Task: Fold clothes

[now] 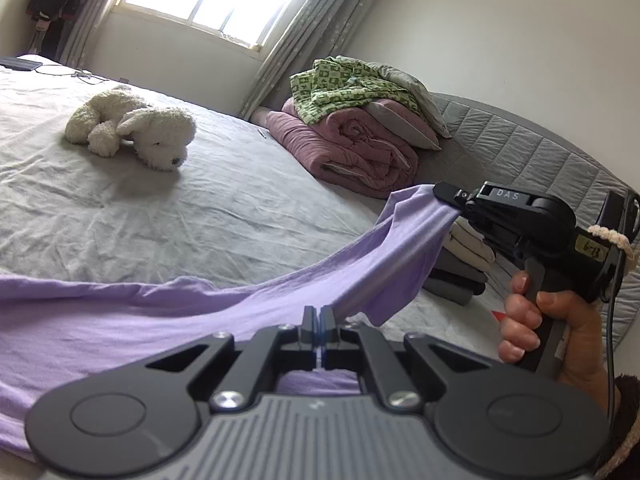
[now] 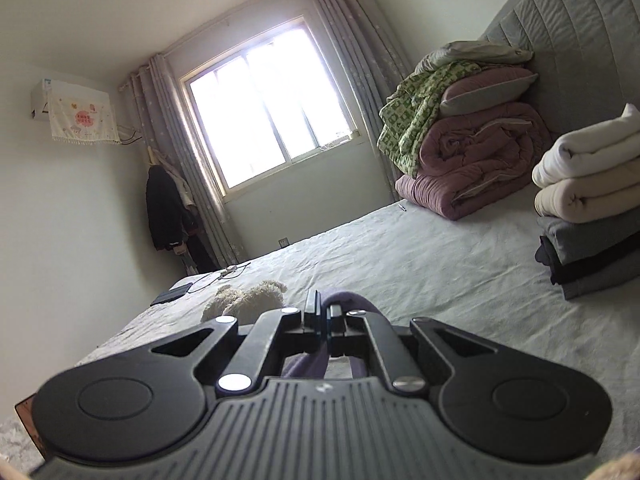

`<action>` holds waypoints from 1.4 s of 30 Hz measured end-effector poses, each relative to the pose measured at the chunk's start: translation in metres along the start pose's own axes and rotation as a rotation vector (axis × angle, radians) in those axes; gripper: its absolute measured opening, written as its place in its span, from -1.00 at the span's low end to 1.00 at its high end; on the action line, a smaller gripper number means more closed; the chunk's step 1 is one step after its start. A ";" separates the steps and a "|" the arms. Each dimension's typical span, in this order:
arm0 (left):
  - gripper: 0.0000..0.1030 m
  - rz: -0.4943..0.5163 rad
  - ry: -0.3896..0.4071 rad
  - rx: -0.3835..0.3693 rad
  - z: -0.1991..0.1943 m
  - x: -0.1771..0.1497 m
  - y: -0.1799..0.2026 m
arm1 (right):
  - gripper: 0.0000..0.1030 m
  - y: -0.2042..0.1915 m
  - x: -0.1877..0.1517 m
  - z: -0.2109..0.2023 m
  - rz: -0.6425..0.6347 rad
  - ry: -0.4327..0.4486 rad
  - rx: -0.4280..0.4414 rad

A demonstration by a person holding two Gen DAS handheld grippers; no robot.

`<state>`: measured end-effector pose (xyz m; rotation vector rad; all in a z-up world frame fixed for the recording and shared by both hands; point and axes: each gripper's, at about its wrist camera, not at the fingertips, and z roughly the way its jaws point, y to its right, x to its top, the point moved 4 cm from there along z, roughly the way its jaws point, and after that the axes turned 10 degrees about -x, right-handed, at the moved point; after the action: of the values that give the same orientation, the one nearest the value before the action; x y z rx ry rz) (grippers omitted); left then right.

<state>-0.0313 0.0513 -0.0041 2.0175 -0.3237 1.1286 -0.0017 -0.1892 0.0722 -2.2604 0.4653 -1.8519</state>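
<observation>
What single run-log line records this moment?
step: lifting edge | left gripper: shut on purple garment | right gripper: shut on purple garment | rest on bed

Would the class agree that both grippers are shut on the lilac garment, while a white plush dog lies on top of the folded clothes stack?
Not quite. The left gripper and right gripper are both shut on the lilac garment, but the white plush dog lies on the bed sheet, well apart from the folded clothes stack. The left wrist view shows it.

Blown-out window (image 2: 272, 112) backlight, fisheye-warped edges.
</observation>
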 end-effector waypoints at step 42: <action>-0.49 0.071 -0.377 0.007 0.055 -0.040 0.004 | -0.07 0.054 -0.072 -0.007 -0.223 -0.653 0.013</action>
<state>-0.0230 0.0024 -0.0506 2.2363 -0.5855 0.7839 -0.0275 -0.2144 -0.0110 -2.7996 0.0935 -1.0628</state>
